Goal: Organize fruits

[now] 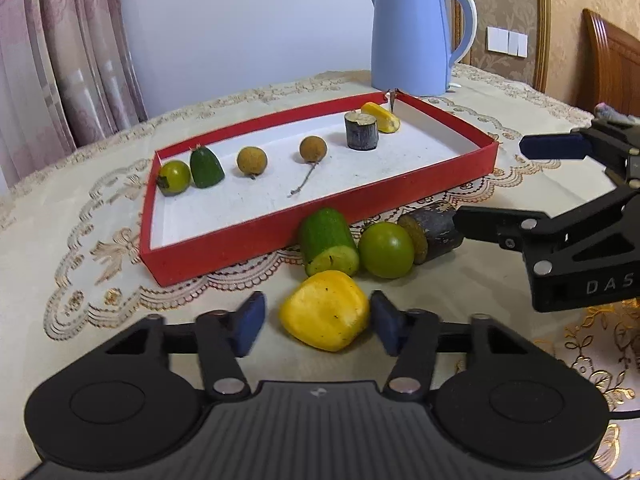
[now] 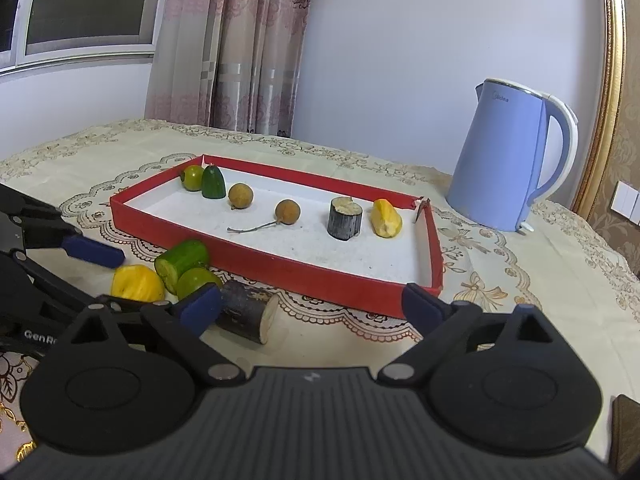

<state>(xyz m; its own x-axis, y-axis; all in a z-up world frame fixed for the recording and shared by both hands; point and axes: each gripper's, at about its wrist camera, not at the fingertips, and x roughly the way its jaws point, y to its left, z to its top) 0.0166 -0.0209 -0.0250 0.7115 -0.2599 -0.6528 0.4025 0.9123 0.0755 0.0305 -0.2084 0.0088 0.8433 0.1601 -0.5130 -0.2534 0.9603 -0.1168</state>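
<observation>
A red tray (image 1: 320,216) (image 2: 304,276) holds a green round fruit (image 1: 175,176), a cucumber tip (image 1: 206,168), two brown longans (image 1: 251,161) (image 1: 313,149), a dark sugarcane piece (image 1: 361,131) and a yellow piece (image 1: 382,117). In front of the tray lie a yellow fruit piece (image 1: 325,310) (image 2: 136,283), a cucumber chunk (image 1: 328,242) (image 2: 182,260), a green round fruit (image 1: 386,250) (image 2: 197,280) and a sugarcane piece (image 1: 434,232) (image 2: 248,314). My left gripper (image 1: 318,320) is open, its pads on either side of the yellow piece. My right gripper (image 2: 312,304) is open and empty, beside the sugarcane piece.
A blue electric kettle (image 1: 416,36) (image 2: 516,156) stands behind the tray's right end. A lace tablecloth (image 1: 80,248) covers the table. Curtains (image 1: 60,52) hang at the back left, and a wooden chair back (image 1: 612,68) stands at the right.
</observation>
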